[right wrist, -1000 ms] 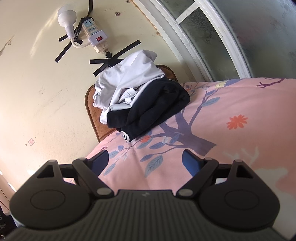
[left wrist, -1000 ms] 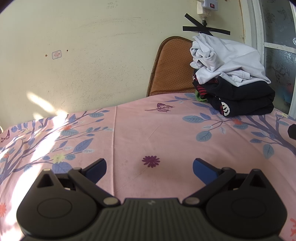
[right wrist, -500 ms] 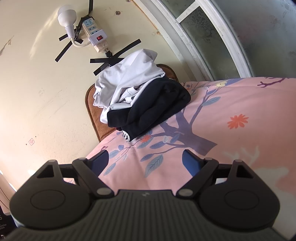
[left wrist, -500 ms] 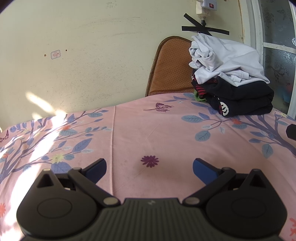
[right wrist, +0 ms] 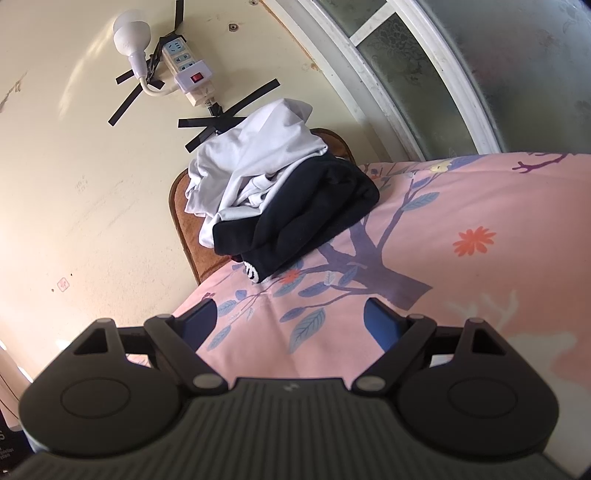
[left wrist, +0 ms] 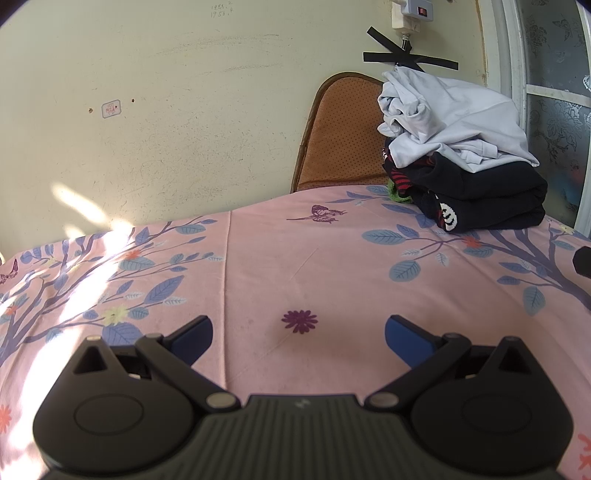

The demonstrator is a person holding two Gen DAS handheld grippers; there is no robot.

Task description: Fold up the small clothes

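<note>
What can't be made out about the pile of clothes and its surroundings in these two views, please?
- Pile of clothes: how many garments is unclear; the white garment covers the dark ones in both views.
- Green item: left view only, mostly hidden under the pile.
- Chair: seat hidden behind the bed.
- Handwriting on the wall: too small.

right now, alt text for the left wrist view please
Open left gripper, blue fingers empty, over a pink floral bedsheet. At far right, a crumpled white garment tops folded black clothes before a brown chair back.
</note>
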